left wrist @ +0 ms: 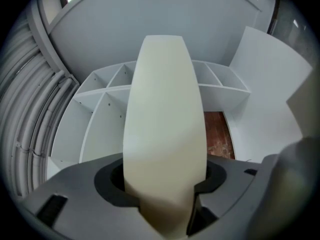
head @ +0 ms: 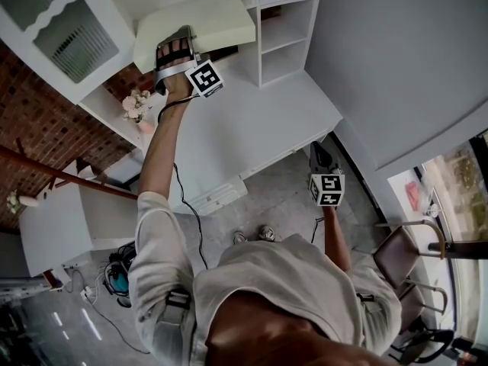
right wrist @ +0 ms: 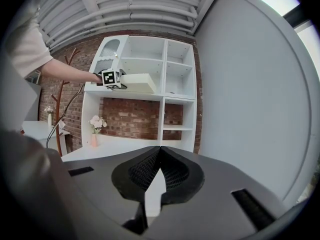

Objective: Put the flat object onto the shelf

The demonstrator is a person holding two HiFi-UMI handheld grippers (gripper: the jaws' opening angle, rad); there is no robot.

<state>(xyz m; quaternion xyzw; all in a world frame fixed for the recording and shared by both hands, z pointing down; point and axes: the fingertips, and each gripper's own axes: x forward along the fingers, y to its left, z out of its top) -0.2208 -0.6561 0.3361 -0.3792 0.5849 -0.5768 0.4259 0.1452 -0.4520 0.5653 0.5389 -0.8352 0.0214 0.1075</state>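
Note:
A cream flat object (head: pixel 206 23) is held level at the white shelf unit (head: pixel 284 29), and my left gripper (head: pixel 174 46) is shut on its near end. In the left gripper view the flat object (left wrist: pixel 165 119) fills the space between the jaws and points toward the shelf compartments (left wrist: pixel 105 91). Seen from the right gripper view, the flat object (right wrist: pixel 140 83) lies at the height of the upper shelf board (right wrist: pixel 150 95), with the left gripper (right wrist: pixel 113 78) at its left end. I cannot tell whether it rests on the board. My right gripper (head: pixel 321 155) hangs low, shut and empty (right wrist: pixel 157 151).
A pink vase of flowers (head: pixel 138 106) stands on the white desk top (head: pixel 244 132) under the shelf. A glass-fronted cabinet door (head: pixel 69 27) is left of the flat object. A coat rack (right wrist: pixel 61 109) and a low white cabinet (head: pixel 69 223) stand left, a chair (head: pixel 404 259) right.

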